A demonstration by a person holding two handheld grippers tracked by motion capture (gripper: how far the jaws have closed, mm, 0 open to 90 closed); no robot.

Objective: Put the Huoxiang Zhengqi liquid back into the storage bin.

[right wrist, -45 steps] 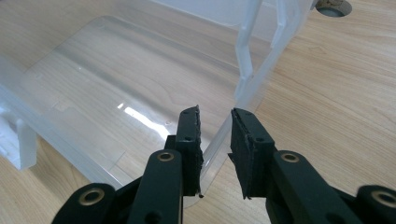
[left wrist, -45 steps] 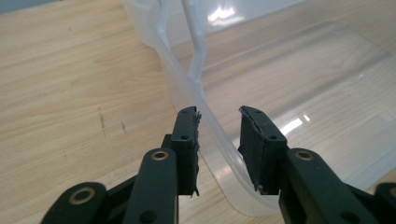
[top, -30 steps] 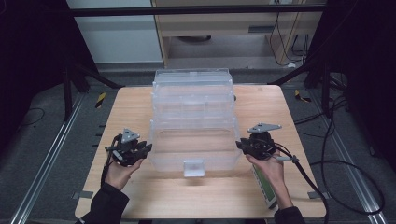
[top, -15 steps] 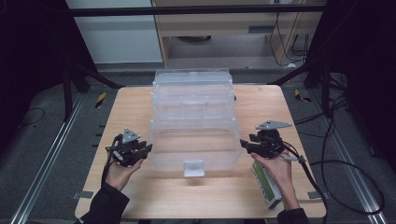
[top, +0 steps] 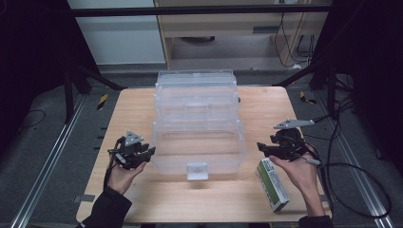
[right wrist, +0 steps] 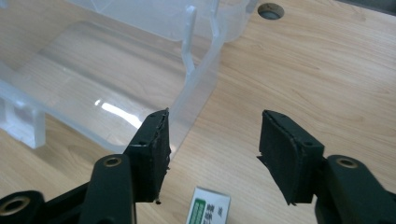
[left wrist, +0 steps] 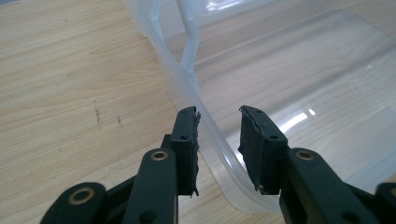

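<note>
A clear plastic box [top: 198,124] lies at the middle of the surface [top: 266,109], its long axis running from the near edge toward the far edge, latch tab toward the near edge. The left gripper [left wrist: 218,140] straddles its left rim, jaws spread, pads not pressing. The right gripper [right wrist: 214,149], jaws just opened wide, holds nothing beside the box's right wall. A green-and-white carton [top: 273,184] lies near the near right corner.

Print on the green-white box [top: 272,185] is too small to be read. In the right gripper view it's cut off by the bottom edge.
</note>
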